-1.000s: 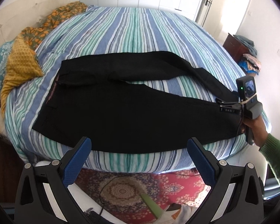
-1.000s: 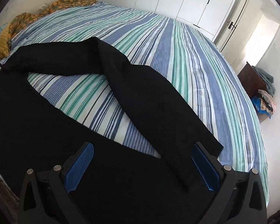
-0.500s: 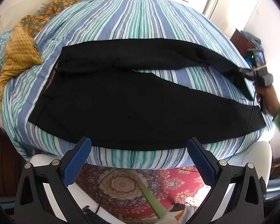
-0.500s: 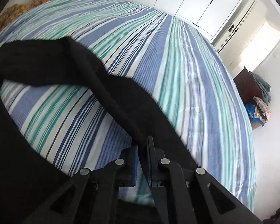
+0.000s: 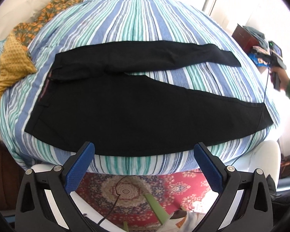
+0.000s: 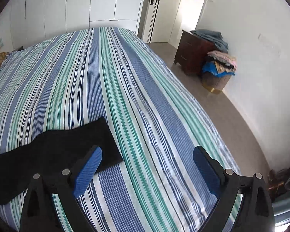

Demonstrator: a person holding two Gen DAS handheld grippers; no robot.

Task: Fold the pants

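The black pants (image 5: 125, 104) are lying flat on the striped bed (image 5: 145, 19), legs spread apart. The left gripper (image 5: 144, 166) and right gripper (image 6: 147, 172) are both hanging wide apart, holding nothing. Grabbing one layer could be making wrinkles.

Home bedroom: striped bed (image 6: 125, 89), white wardrobes (image 6: 98, 5), clothes heap (image 6: 220, 63)

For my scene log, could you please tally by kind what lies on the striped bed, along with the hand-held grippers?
Black pants: 1
Yellow and orange floral bedding at the bed's head end: 1 heap
Hand-held grippers: 2, left hand-held gripper and right hand-held gripper, both open and empty
Total: 4
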